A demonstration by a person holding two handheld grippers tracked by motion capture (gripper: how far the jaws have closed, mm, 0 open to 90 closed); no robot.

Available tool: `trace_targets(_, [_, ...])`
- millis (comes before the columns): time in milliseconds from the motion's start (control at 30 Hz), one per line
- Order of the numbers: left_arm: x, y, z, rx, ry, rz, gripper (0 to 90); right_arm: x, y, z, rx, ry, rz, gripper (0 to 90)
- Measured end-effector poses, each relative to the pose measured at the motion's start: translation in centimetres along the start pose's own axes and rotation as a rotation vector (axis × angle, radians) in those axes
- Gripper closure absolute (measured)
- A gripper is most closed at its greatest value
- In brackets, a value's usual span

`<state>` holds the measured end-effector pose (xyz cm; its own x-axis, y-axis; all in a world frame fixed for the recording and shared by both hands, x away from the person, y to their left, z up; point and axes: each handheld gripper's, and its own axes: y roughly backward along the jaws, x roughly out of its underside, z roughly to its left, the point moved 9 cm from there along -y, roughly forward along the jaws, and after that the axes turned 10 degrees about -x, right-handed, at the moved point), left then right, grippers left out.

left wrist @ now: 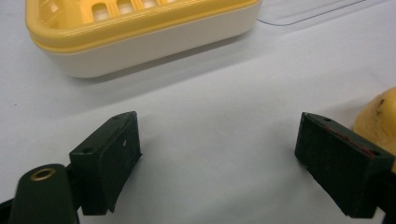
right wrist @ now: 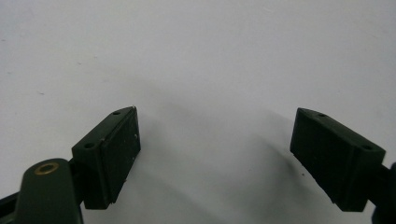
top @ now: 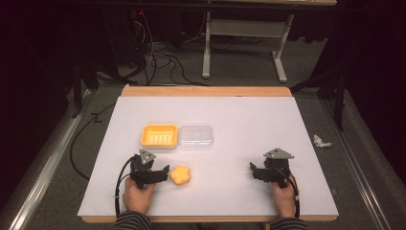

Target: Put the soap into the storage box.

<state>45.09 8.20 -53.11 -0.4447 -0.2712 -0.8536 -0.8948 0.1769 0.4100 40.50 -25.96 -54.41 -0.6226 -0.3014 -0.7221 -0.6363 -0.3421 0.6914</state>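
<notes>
The flower-shaped yellow soap lies on the white table, just right of the left gripper, whose jaws stand wide apart and empty, with the yellow soap dish and its clear lid beyond. The right gripper, also wide open and empty, rests well apart. Since the left gripper view cuts the soap off at its edge, a closing grasp could merely nudge it aside.
</notes>
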Motion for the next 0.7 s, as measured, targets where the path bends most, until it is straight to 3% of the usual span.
trace_targets(700, [-0.2, -0.11, 0.16, 0.002, 0.025, 0.013, 15.4, -0.02, -0.03, -0.01, -0.001, -0.004, -0.002, 16.4])
